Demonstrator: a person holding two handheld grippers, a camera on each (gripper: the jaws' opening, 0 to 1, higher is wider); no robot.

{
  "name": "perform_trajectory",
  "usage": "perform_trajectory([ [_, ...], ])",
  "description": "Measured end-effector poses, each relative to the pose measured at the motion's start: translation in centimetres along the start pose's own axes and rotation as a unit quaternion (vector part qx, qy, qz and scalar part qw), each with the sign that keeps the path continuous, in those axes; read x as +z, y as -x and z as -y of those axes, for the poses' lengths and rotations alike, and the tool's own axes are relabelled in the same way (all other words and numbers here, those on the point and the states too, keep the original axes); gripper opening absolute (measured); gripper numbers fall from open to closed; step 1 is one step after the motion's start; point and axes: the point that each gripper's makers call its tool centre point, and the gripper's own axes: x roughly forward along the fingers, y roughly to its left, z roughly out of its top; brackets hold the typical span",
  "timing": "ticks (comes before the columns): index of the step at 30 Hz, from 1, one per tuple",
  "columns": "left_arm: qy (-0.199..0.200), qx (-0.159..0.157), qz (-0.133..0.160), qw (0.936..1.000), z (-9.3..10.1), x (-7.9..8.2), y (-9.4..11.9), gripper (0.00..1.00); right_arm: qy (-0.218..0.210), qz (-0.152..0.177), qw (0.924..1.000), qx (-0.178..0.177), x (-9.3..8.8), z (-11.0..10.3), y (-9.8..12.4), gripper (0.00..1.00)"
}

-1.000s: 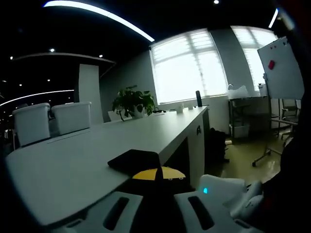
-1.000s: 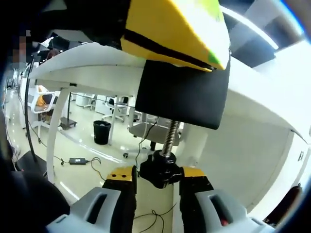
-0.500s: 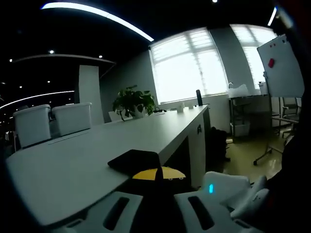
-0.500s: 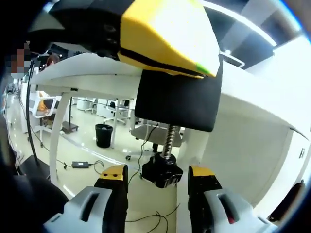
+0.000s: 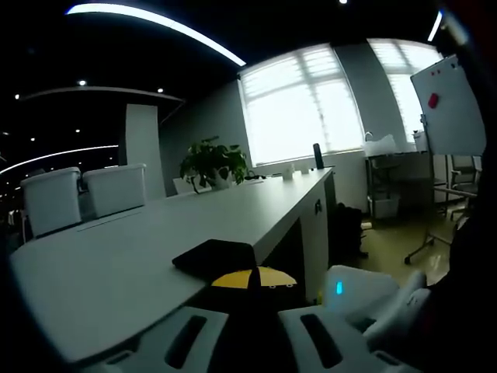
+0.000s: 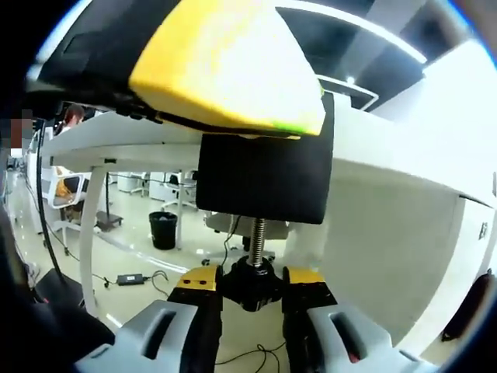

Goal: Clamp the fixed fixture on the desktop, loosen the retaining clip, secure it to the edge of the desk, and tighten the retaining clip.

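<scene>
Fixture (image 6: 233, 85) seated over the edge of the white surface (image 5: 116, 256), yellow body above with a black seam, flat matte black pad (image 6: 260, 183) pressed up under the surface's lip; top pad (image 5: 215, 256) lying flat on the smooth tabletop in the left gripper view, yellow part (image 5: 255, 278) peeking just past the edge; right tongs (image 6: 250, 299) reaching up from below, yellow-tipped jaws shut on the black knob (image 6: 250, 284) at the foot of the threaded metal screw (image 6: 257, 237) (ribbed shaft, knob lobed and chunky); grip from below looks meant for turning the knob to drive the pad against the underside, so judged to be the tightening step, fixture already at the edge; left tongs (image 5: 248, 338) low at the surface edge, white jaws flanking the yellow part, apparently steadying the fixture from above while the screw is turned; cannot tell whether left jaws actually pinch it, contact hidden in the dark gap; right gripper's white shell (image 5: 365, 295) with a small blue light showing below the surface edge; background: potted plant (image 5: 213, 163), white chairs (image 5: 81, 194), bright windows (image 5: 299, 105), whiteboard (image 5: 454, 113); glossy floor, bin (image 6: 163, 229) and cables under the surface.
</scene>
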Motion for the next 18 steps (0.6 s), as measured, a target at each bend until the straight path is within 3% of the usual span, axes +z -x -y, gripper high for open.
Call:
perform_trajectory([
  [5,-0.002,-0.001,0.0,1.0,0.0,0.0,0.0,0.01,0.003,-0.002,0.9986,0.053,0.2,-0.7,0.1,0.27],
  [8,-0.003,-0.001,0.001,1.0,-0.1,0.0,0.0,0.01,0.007,0.002,0.9916,0.129,0.1,-1.3,0.2,0.27],
  [12,-0.004,0.002,-0.002,1.0,-0.1,-0.1,0.0,0.01,0.054,0.011,0.9749,0.216,0.0,-1.5,-0.1,0.27],
  [14,-0.002,0.001,-0.004,1.0,-0.1,-0.1,0.0,0.01,0.039,0.004,0.9654,0.258,0.0,-1.9,0.3,0.27],
  [18,0.004,0.004,-0.004,1.0,-0.1,-0.1,0.0,0.01,0.057,0.007,0.9451,0.322,0.2,-2.2,0.5,0.27],
])
